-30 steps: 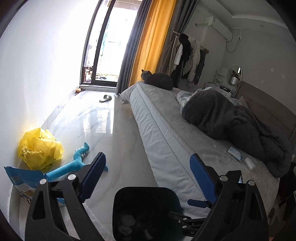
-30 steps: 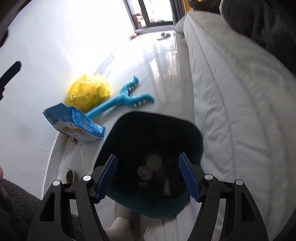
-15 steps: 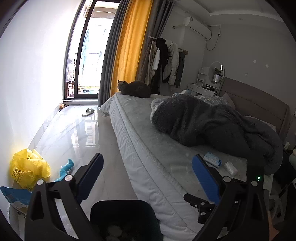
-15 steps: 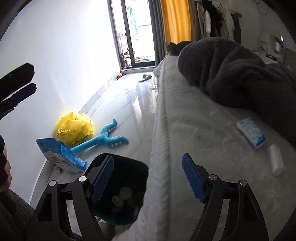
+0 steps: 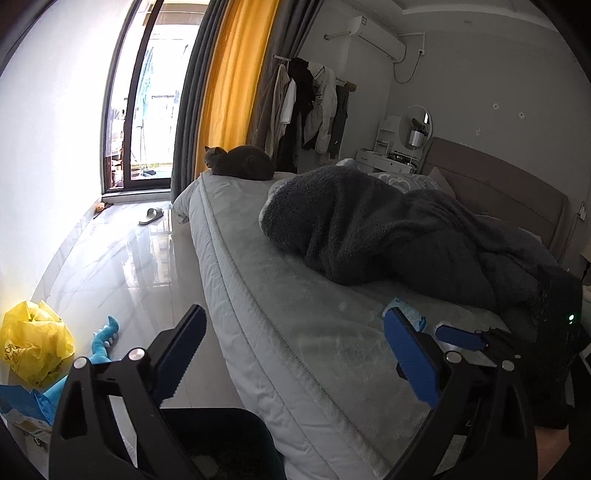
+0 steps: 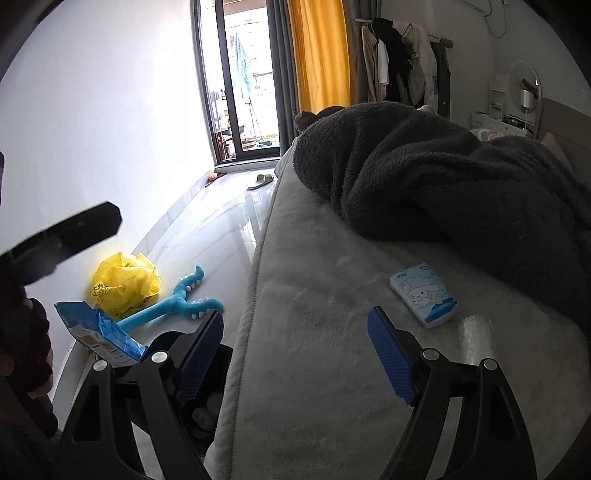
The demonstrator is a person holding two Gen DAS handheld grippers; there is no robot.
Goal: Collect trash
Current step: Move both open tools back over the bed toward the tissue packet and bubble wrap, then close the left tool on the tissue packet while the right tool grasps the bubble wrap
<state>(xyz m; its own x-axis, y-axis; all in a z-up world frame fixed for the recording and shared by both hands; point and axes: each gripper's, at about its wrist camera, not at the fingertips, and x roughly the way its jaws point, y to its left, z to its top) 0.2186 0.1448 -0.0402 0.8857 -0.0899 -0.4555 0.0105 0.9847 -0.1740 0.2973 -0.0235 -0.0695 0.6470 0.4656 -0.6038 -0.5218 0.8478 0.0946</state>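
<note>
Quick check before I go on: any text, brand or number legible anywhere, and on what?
No text reads clearly in either view.
Tissue pack on the bed: cartoon rabbit print, lettering too small.
Yellow plastic bag: dark print, crumpled, unreadable.
Blue food bag: print blurred.
Air conditioner: label too small.

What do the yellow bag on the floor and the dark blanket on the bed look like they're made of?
Yellow bag: probably thin plastic film, crumpled into sharp creases with a slight sheen. Dark blanket: apparently plush fleece, matte, its surface fuzzy and nubby, lying in soft, thick folds.
</note>
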